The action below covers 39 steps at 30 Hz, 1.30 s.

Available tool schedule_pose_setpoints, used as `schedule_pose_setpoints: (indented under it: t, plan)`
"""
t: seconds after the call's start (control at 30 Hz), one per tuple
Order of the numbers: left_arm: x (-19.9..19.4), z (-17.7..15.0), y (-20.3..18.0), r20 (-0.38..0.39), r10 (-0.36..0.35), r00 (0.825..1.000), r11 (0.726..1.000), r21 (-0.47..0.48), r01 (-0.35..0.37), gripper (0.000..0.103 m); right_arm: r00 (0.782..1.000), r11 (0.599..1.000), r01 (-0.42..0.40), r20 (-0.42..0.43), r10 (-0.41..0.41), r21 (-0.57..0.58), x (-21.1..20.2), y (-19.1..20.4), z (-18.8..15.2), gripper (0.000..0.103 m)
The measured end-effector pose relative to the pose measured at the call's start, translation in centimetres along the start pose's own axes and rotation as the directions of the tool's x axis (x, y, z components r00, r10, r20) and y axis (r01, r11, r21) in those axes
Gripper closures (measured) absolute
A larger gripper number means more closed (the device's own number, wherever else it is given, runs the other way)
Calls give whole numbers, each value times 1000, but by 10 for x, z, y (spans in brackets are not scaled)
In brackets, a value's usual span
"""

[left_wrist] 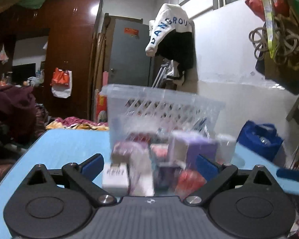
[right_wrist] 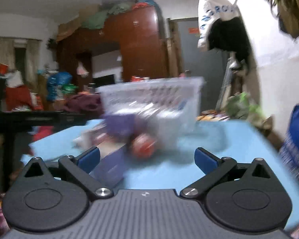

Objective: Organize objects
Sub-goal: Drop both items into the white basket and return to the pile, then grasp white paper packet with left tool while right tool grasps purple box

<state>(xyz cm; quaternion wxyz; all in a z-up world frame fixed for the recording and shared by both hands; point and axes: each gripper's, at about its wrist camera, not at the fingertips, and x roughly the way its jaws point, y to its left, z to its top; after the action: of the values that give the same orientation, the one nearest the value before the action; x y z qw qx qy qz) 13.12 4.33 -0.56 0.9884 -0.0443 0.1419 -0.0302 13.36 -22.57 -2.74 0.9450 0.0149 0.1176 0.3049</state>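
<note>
Both spread wide, gripping nothing: left gripper (left_wrist: pixel 150 164), right gripper (right_wrist: pixel 147 158). Best to steady, single out one box (left_wrist: pixel 115 176), then into the basket (left_wrist: pixel 165 107).

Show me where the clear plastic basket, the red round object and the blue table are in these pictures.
clear plastic basket (left_wrist: pixel 149 91), left wrist view, on its upper rim.
red round object (right_wrist: pixel 144 146), right wrist view, on its blurred front face.
blue table (right_wrist: pixel 189 171), right wrist view, on a bare part of the top.
</note>
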Motion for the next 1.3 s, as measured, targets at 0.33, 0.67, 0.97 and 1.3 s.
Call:
schedule_pose_setpoints:
  t: [0.33,0.67,0.97,1.3]
  plan:
    - [19,2,2,-65,76,995,997,37,-74,24,999,992,-7,-40,2,-124,37,36,-11,43]
    - [36,2,-3,-160,88,983,996,48,-81,62,999,992,-15,-51,9,-122,25,34,-22,55]
    - [38,2,-6,-164,82,983,996,42,-76,70,999,992,-19,-47,14,-122,22,32,-22,55]
    - [-2,-7,3,20,12,1000,1000,8,-12,70,1000,993,-18,-10,17,-116,12,26,-17,56]
